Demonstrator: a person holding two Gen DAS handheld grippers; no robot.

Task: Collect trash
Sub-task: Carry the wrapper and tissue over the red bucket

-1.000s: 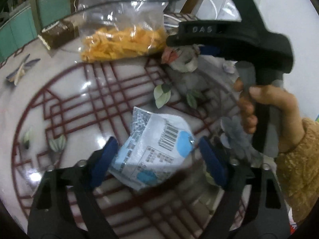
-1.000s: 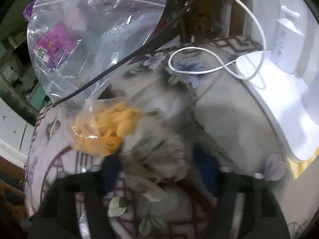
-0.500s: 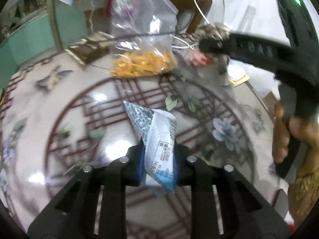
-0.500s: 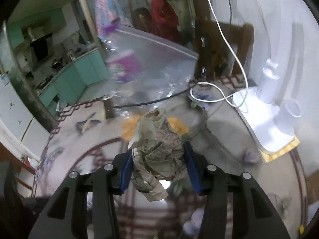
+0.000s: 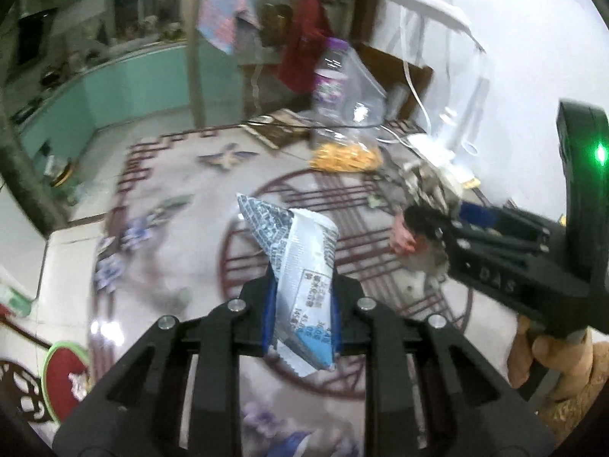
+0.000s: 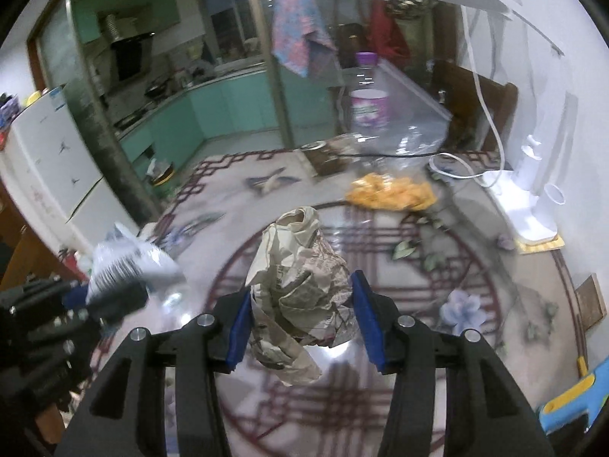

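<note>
Between my left gripper's (image 5: 300, 316) pads sits a crinkled white-and-blue printed wrapper (image 5: 300, 266), pinched upright above the table (image 5: 182, 251). My right gripper (image 6: 302, 320) clamps a crumpled beige paper wad (image 6: 300, 282). Beyond lie a clear bag of orange snacks (image 6: 392, 194) and a white cable (image 6: 456, 171). Red lattice patterns the glossy tabletop; teal kitchen cabinets (image 6: 213, 114) stand behind.

Blurred and cut-off parts

The wrapper's (image 5: 304, 285) print was too small to read, and the pads hid its pinched middle. The table (image 6: 475, 304) smeared with motion blur. The hand (image 5: 540, 350) was cut off by the picture's edge. The wad's (image 6: 300, 297) sides sat behind pads.
</note>
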